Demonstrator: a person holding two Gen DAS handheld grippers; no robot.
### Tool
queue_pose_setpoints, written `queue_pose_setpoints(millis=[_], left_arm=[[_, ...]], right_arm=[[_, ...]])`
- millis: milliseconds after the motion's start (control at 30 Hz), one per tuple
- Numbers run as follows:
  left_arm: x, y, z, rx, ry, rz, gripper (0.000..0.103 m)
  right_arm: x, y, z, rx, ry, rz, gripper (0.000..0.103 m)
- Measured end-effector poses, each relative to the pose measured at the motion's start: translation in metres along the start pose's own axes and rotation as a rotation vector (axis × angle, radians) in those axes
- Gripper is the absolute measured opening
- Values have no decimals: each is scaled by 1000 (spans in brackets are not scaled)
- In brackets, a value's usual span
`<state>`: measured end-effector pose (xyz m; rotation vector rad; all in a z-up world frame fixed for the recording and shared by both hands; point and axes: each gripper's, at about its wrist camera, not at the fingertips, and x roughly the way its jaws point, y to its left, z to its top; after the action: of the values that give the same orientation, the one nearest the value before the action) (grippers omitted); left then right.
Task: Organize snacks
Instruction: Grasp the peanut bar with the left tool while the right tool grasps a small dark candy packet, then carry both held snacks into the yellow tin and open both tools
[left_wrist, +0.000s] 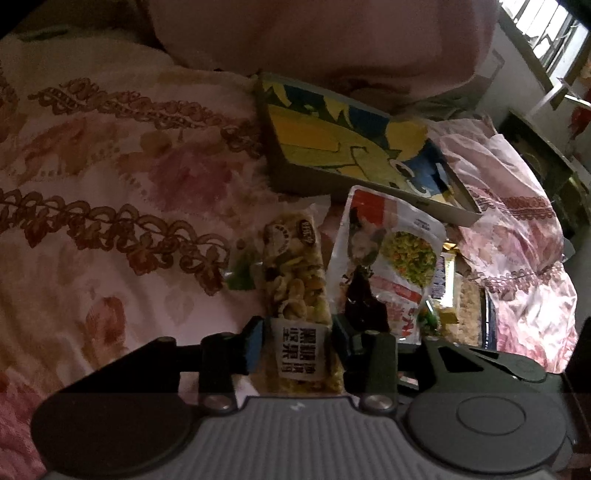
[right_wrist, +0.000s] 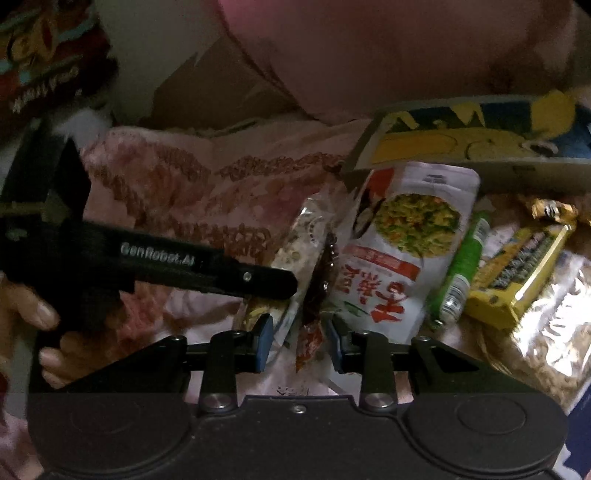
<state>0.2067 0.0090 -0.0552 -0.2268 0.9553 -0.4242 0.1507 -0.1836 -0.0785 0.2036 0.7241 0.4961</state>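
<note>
Floral bedspread (left_wrist: 110, 206); nut bar (left_wrist: 295, 280) clamped in left tool (left_wrist: 297, 345).

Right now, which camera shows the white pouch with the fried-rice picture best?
The right wrist view: the white fried-rice pouch lies there whole and unobstructed, its red lettering readable. The left wrist view shows it too, but a dark red packet covers its lower part.

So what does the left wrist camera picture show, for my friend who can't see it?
The left gripper is shut on a clear-wrapped nut bar lying on a pink flowered bedsheet. Beside the bar lies a white snack pouch, and behind them sits a yellow and blue box.
</note>
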Motion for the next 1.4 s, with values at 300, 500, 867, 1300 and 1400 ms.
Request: queue_pose_setpoints(millis=[300,500,867,1300,1400], left_arm=[[3,-5,-2,-24,-4,7,44],[-6,-10,-5,-79,-38,41,38],[-28,-11,-14,-257,-141,42,37],[-23,-68,42,-171,-282,6,37],[-7,-78,62,-163,-284,0,37]], right_arm=[[3,3,0,-13,18,-54,13],[-1,12,0,-81,-1,-132,8],[-22,28,5,-275,-116,-320,7],[-42,-9,44,-222,-231,-361,7],[-39,-32,60,-174,-260,-367,7]])
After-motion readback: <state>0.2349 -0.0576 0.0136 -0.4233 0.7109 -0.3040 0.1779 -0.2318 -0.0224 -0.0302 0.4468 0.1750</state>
